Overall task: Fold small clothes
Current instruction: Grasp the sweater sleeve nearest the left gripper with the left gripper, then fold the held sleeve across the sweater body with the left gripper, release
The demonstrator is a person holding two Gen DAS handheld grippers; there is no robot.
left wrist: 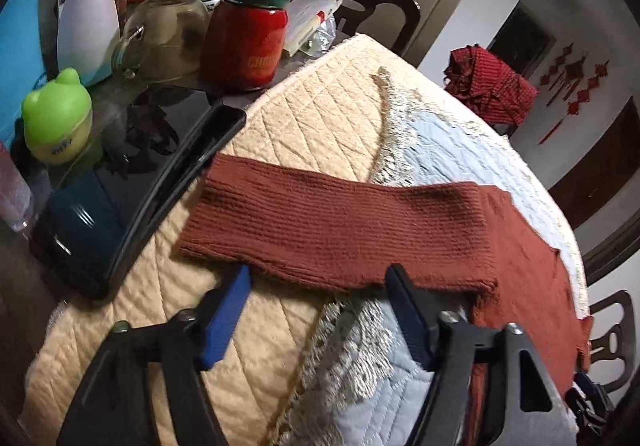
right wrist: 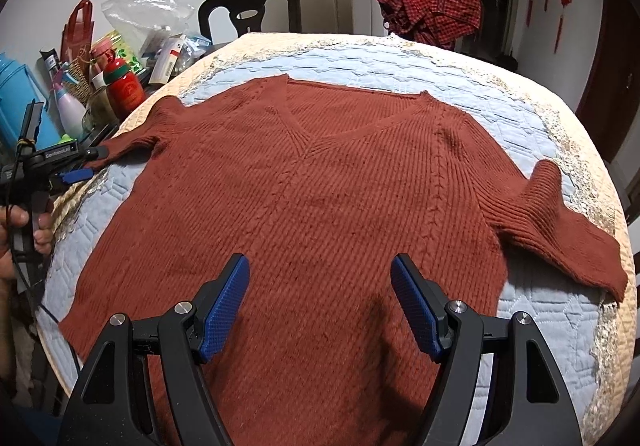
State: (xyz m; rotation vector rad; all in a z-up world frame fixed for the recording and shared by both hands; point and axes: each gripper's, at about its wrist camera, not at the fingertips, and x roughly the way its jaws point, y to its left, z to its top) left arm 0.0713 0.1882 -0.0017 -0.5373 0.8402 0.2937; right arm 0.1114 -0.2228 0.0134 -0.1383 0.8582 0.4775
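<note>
A rust-brown knit V-neck sweater [right wrist: 328,182] lies flat, front up, on a quilted blue and cream cloth [right wrist: 520,306] over a round table. Both short sleeves are spread out to the sides. In the left wrist view the left sleeve [left wrist: 340,222] stretches across the frame. My left gripper [left wrist: 318,270] is open at the sleeve's near edge, and its blue pads [left wrist: 226,306] sit on either side of that edge without pressing it. The right wrist view shows this gripper [right wrist: 90,164] at the sleeve's cuff. My right gripper [right wrist: 320,260] hangs open over the sweater's lower body with nothing between its fingers.
Clutter crowds the table's left side: a red reindeer bottle [left wrist: 248,42], a green frog jar [left wrist: 56,114], a white spray bottle [left wrist: 88,26], a glass jar [left wrist: 168,34] and a black phone [left wrist: 176,186]. A dark chair [right wrist: 252,10] and red checked fabric [right wrist: 432,6] stand behind. A hand [right wrist: 16,222] grips the left tool.
</note>
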